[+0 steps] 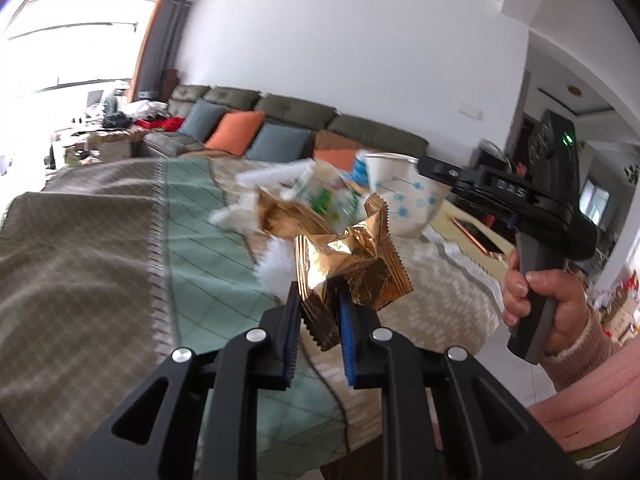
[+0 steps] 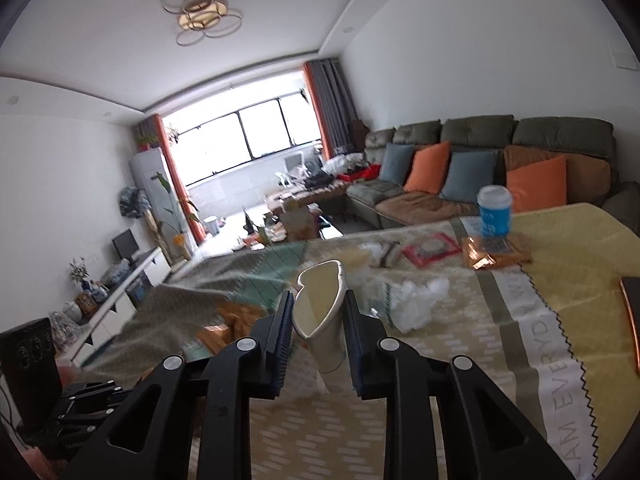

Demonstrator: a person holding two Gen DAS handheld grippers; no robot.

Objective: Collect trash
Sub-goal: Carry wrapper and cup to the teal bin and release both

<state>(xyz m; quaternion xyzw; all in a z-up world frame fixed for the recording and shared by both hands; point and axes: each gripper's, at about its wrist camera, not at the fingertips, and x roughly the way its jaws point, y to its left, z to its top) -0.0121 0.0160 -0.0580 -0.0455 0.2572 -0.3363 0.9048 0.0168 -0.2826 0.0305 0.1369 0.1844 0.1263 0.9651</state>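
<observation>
Left wrist view: left gripper (image 1: 318, 320) clamped the gold wrapper (image 1: 352, 268); at two o'clock, right gripper (image 2: 318, 330) squeezed the paper cup (image 2: 320, 312), both lifted clear for disposal.

The left gripper (image 1: 318, 316) is closed tightly, lifted in the air. The right gripper (image 2: 318, 320), gripped by the person's right hand (image 1: 544, 300), is also closed.

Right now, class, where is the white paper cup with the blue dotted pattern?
The white paper cup is squeezed between the right gripper fingers above the patterned tablecloth; in the left wrist view it hangs at right, beside the gold foil wrapper.
</observation>
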